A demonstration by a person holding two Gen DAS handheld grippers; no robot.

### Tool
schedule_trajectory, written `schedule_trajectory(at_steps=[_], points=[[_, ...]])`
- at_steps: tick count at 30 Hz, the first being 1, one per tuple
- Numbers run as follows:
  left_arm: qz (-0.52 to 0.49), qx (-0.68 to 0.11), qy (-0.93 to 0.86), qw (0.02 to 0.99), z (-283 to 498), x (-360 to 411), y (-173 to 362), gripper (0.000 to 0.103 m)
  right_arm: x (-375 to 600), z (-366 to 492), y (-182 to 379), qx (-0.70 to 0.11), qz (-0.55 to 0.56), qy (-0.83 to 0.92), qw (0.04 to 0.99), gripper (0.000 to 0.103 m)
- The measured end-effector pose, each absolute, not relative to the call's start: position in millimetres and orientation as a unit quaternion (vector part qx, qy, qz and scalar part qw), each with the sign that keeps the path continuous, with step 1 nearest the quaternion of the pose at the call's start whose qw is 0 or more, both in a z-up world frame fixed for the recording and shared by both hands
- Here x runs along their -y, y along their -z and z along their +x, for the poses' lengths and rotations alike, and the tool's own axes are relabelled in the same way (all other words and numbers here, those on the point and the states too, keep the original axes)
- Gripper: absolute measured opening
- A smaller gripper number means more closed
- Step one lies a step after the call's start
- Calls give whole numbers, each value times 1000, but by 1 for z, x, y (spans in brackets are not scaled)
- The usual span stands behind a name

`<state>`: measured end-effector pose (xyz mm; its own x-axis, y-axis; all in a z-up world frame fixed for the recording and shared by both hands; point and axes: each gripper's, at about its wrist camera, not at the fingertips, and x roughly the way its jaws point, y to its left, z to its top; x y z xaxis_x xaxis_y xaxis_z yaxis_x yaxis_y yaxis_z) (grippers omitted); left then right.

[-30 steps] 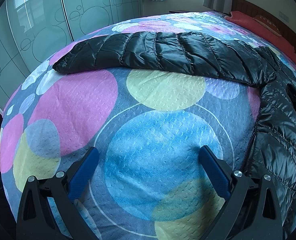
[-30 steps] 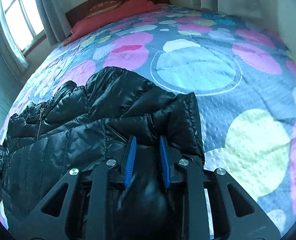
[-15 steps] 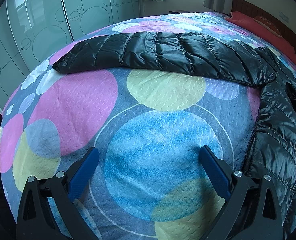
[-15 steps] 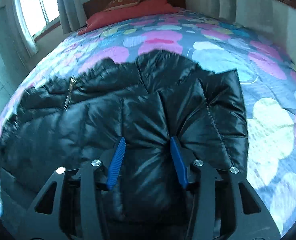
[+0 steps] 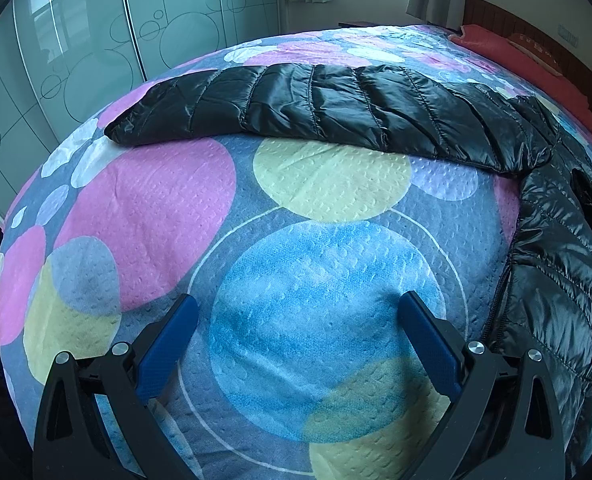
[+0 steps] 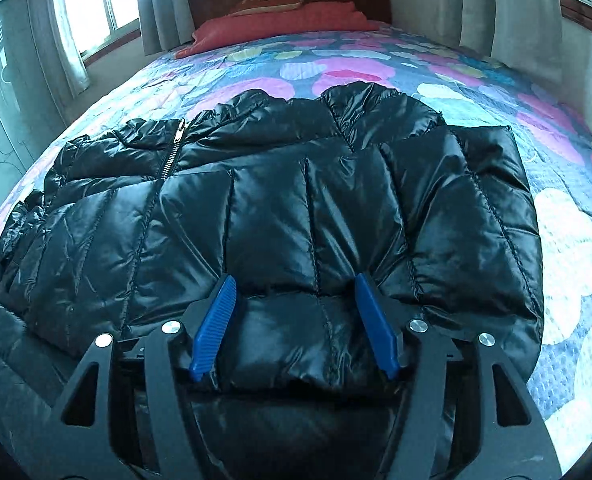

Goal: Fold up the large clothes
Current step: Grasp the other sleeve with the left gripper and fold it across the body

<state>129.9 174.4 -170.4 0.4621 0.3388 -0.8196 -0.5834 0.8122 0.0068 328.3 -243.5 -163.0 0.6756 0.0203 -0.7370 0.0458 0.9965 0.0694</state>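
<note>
Left gripper hangs wide apart, nothing in it, over bare bedspread. From there the jacket sleeve stretches flat across at 12 o'clock, well apart; jacket body runs down at 3 o'clock. Right gripper is spread too, released, fingers straddling puffy fabric low on the black jacket, which lies zipped-side up mid-bed, right sleeve apparently folded onto the chest at 1 o'clock.

Risks, as I judge: slick puffy fabric likely springs back, so the folded sleeve may slide off; a shallow pinch could slip; dragging may bunch the bedspread.

Surface: soft quilted bedspread, coloured circles. Room: glass wardrobe doors at 10 o'clock, windows, curtains, red pillow against the headboard at 12 o'clock.
</note>
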Motion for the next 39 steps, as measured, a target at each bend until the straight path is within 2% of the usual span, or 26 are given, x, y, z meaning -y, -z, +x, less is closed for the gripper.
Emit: schedule_trajectory(at_steps=[9,14,20,29,34,35,36,37,39], points=[[-166,-443,-244,846,128,-185,165,99,246,324,165,-394,45,3,918,62],[-282,-369,-193,864,118,-229,155,99,246,323,164,-392,44,3,919,62],[-352,-299,-201,864,129,-295,157,98,246,323,163,-391,44,3,919,62],[-402,-229,-257,849,147,-358,160,98,246,322,163,-390,43,4,920,62],[-441,-188,-268,835,140,-362,156,98,246,322,162,-389,42,4,920,63],[-444,-188,-281,830,139,-362,155,90,246,322,162,-390,43,4,920,63],[-441,-194,-300,824,139,-362,154,75,246,322,162,-390,42,4,920,63],[-440,-196,-312,819,139,-364,154,67,246,322,163,-389,42,4,920,63],[-442,-194,-327,813,133,-369,154,41,246,322,162,-389,42,4,920,63]])
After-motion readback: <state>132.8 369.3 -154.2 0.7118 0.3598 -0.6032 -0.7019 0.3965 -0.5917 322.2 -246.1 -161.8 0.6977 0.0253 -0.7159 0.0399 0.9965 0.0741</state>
